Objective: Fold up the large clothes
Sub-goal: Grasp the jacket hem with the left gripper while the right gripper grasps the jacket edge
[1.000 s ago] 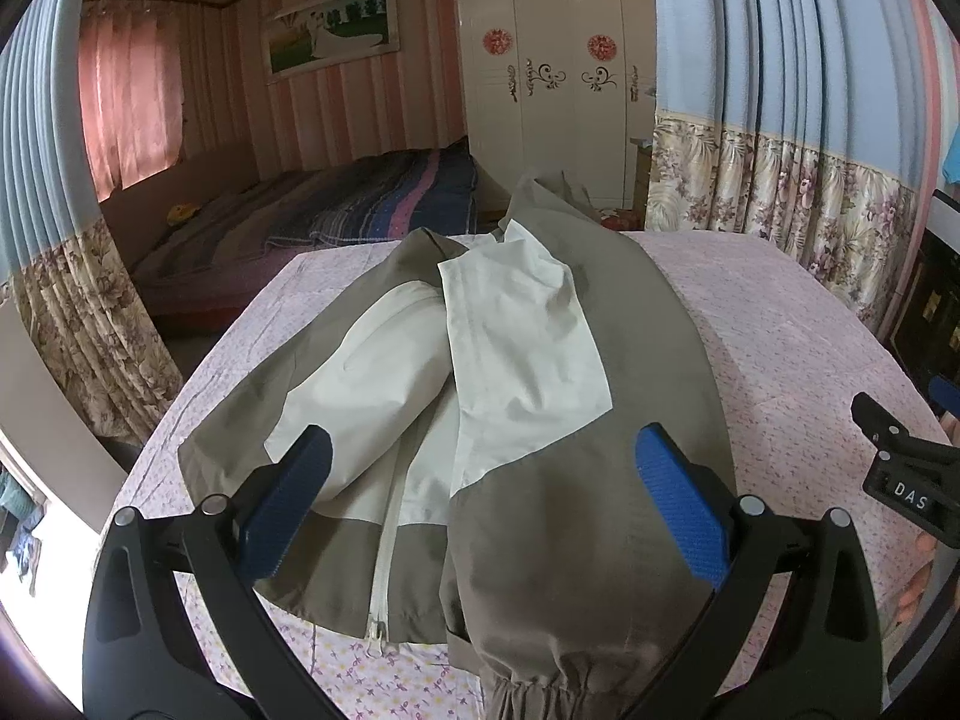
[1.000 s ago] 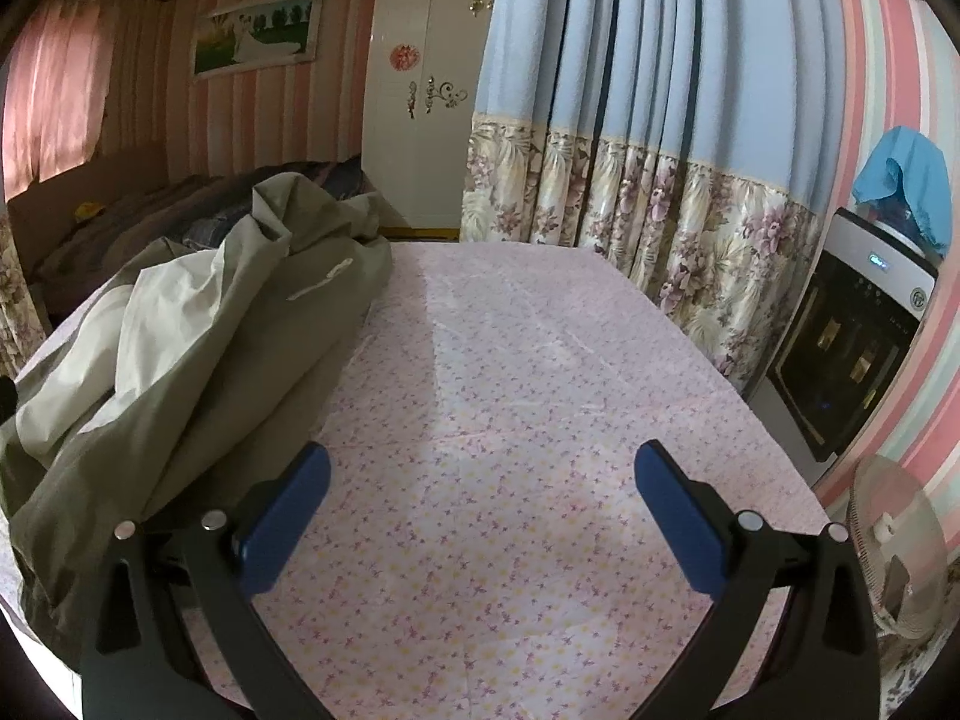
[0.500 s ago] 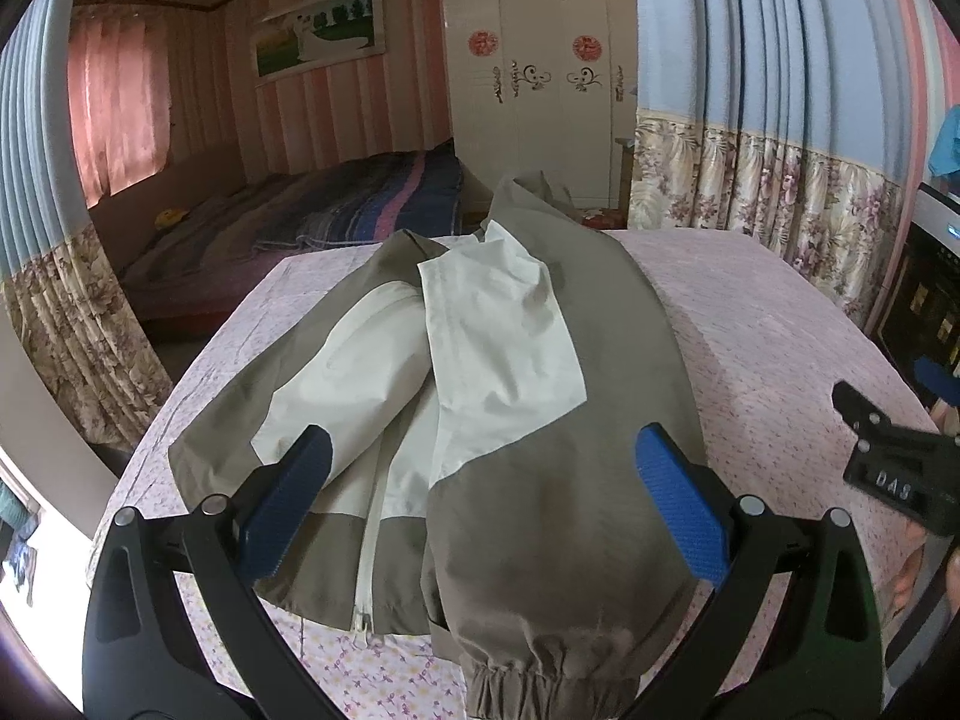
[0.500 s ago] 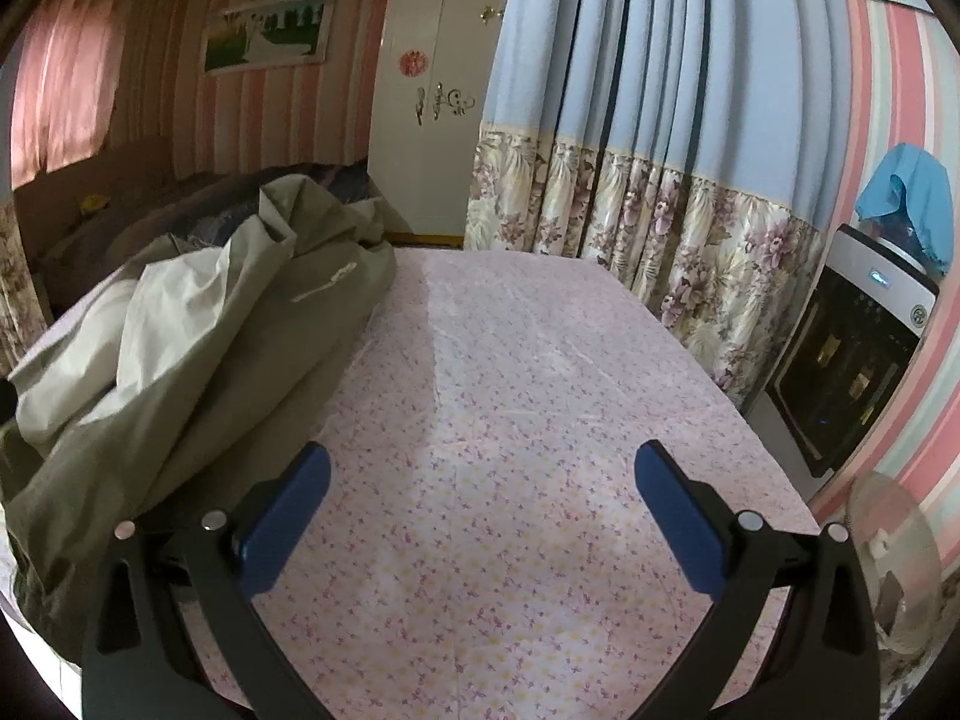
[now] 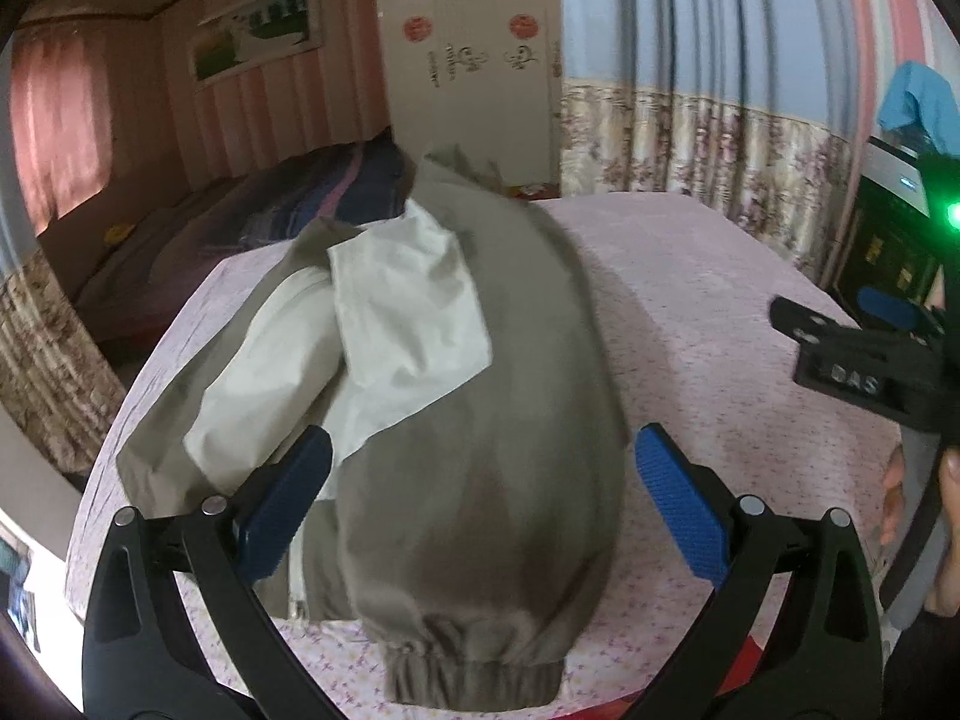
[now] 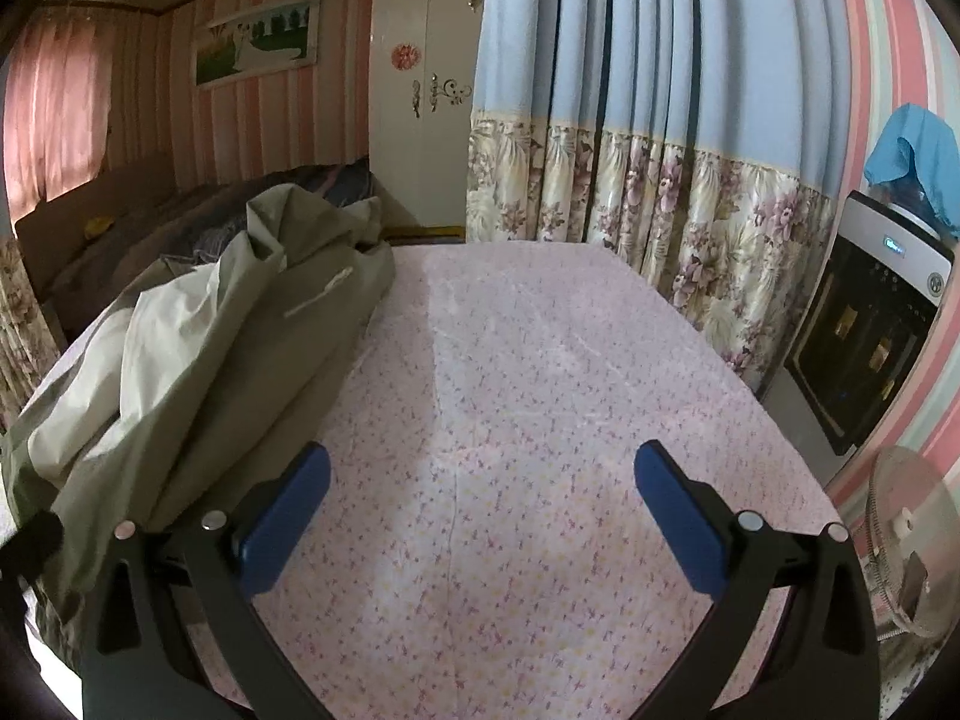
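The floral tablecloth (image 6: 540, 420) is carrying a half-folded jacket (image 5: 456, 420) — left gripper (image 5: 480, 504) and right gripper (image 6: 480, 510) are both hanging agape, empty, likely lining up the next fold.

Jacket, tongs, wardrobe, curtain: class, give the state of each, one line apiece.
Jacket: partly folded, lying on the table, held by nothing.
Left tongs: open, empty, above the jacket.
Right tongs: open, empty, over bare tablecloth.
Wardrobe: doors shut.
Blue curtain: drawn closed.
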Available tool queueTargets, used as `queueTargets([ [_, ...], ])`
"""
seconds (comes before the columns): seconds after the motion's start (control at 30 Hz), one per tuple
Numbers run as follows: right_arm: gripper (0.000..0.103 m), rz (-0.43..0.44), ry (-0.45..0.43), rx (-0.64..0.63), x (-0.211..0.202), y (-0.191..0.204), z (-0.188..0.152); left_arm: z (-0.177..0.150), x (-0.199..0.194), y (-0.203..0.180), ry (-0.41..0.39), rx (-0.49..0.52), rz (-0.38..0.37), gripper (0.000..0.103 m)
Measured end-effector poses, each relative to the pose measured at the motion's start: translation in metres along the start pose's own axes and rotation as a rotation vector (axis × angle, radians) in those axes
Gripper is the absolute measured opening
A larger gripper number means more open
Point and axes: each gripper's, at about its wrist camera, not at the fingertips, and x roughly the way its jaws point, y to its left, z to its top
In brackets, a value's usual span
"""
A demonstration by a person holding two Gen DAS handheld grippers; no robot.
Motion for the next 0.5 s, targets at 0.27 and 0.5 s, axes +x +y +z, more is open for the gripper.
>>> queueTargets([
  [0.27,0.101,-0.01,0.011,0.013,0.015,-0.003,0.001,-0.01,0.038,-0.011,0.088,0.033,-0.032,0.092],
  [0.5,0.101,0.012,0.024,-0.012,0.022,0.004,0.002,-0.008,0.044,-0.002,0.121,0.03,-0.147,0.044],
])
